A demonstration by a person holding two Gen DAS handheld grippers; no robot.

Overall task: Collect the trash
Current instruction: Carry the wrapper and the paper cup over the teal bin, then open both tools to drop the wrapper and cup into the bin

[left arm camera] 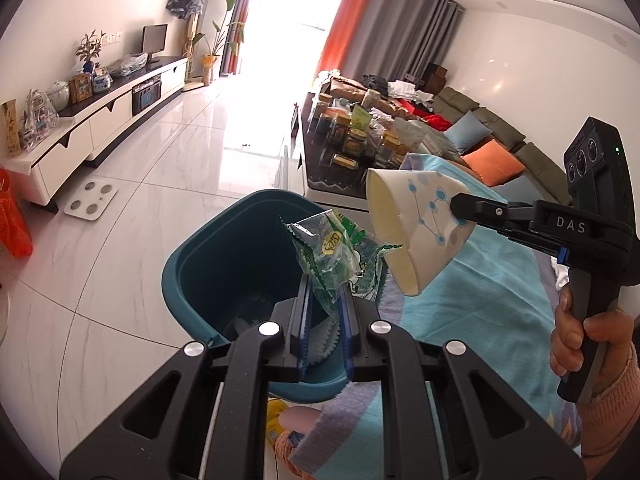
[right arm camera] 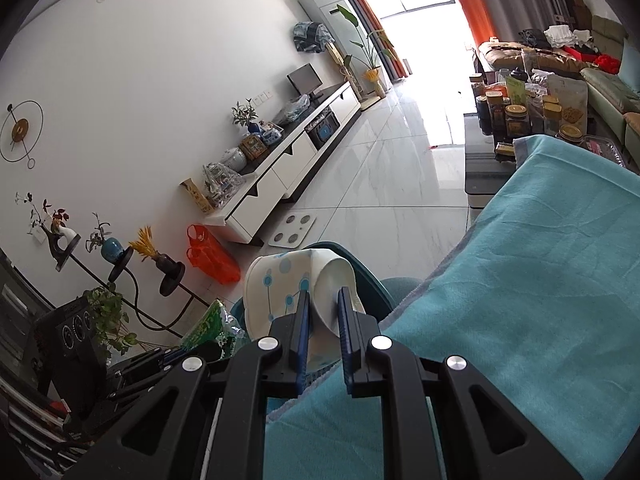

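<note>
Fingers point(left arm camera: 304, 300) of the left gripper point(left arm camera: 326, 300) are pinched shut on a green wrapper point(left arm camera: 336, 252), directly over the teal bin point(left arm camera: 192, 264). Right gripper point(right arm camera: 324, 300) fingers clamp a crushed paper cup point(right arm camera: 280, 284), just beside the wrapper, above the blue blanket point(right arm camera: 520, 280).

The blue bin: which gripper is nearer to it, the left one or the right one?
Left. The left gripper holds a green wrapper directly over the blue bin. The right gripper, pinching a paper cup, is off to the side above the teal blanket.
</note>
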